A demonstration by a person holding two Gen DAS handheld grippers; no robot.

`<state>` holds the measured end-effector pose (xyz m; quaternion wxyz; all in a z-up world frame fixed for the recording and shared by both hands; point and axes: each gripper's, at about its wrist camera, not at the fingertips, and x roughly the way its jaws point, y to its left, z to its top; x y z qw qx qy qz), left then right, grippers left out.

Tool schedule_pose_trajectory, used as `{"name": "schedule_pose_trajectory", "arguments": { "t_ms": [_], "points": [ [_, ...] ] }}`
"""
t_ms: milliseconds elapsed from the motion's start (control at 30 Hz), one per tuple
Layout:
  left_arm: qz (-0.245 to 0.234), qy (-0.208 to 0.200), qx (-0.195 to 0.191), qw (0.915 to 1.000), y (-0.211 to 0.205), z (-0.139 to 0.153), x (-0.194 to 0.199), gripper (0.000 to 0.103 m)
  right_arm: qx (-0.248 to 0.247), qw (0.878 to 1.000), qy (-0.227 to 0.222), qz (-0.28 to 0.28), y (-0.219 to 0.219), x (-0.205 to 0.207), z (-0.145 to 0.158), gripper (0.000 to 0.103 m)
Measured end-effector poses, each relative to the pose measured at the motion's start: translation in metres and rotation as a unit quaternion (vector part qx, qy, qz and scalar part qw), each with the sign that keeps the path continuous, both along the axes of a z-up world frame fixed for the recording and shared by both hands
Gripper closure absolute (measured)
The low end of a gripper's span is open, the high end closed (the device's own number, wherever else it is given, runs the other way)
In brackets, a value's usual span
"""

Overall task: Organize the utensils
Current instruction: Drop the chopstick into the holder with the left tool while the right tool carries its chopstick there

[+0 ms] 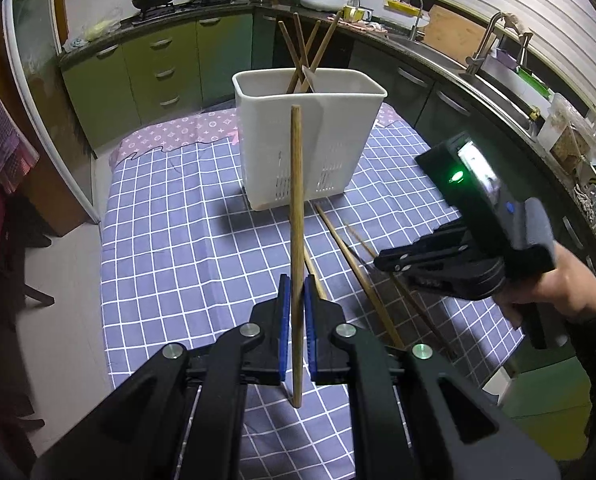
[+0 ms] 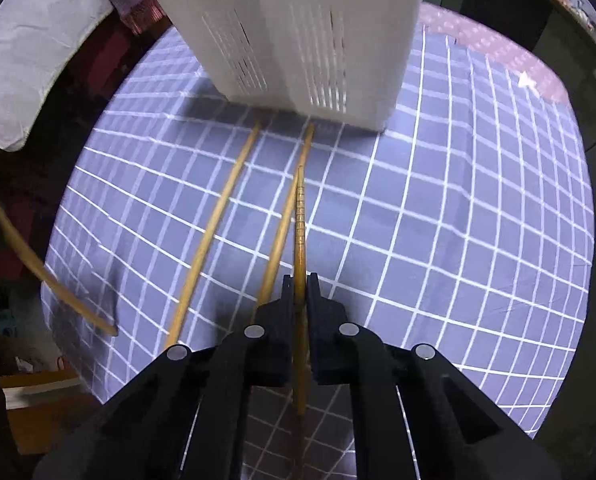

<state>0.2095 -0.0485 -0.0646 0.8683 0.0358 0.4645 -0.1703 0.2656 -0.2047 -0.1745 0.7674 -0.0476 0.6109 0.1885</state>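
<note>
A white slotted utensil holder point(image 1: 310, 136) stands on the checked cloth, with several brown chopsticks point(image 1: 298, 52) leaning in its far compartment. My left gripper point(image 1: 297, 280) is shut on one wooden chopstick point(image 1: 296, 200), held nearly upright in front of the holder. To its right, my right gripper point(image 1: 382, 261) points steeply down at the table. In the right wrist view the right gripper point(image 2: 300, 278) is shut on a ridged chopstick point(image 2: 300, 220) whose tip points at the holder point(image 2: 298, 20). Two loose chopsticks point(image 2: 214, 220) point(image 2: 286, 208) lie on the cloth beside it.
The blue checked tablecloth point(image 1: 178, 240) covers a small table with its edges close on the left and right. A person's hand point(image 1: 558, 284) grips the right tool. Green cabinets point(image 1: 158, 64), a stove with woks and a sink counter point(image 1: 478, 68) ring the table. A dark chair point(image 1: 14, 248) stands left.
</note>
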Motion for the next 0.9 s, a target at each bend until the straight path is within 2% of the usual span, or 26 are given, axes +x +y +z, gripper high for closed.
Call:
{"name": "schedule_pose_trajectory", "arguments": {
  "t_ms": [267,500,633,900],
  "points": [
    [-0.002,-0.003,0.003,1.0000,0.000,0.000,-0.002,0.096,0.044,0.996,-0.078,-0.004,-0.018,-0.028,0.060,0.096],
    [0.000,-0.005,0.001,1.0000,0.003,0.002,-0.003,0.096,0.067,0.983,-0.172,-0.023,-0.045,-0.058,0.113,0.096],
    [0.000,-0.010,-0.001,0.9999,0.005,0.004,-0.006,0.096,0.070,0.979,-0.187,-0.032,-0.055,-0.069,0.120,0.096],
    [-0.002,-0.022,0.001,0.9998,0.004,0.012,-0.012,0.096,0.072,0.980,-0.184,-0.033,-0.061,-0.076,0.115,0.096]
  ]
}}
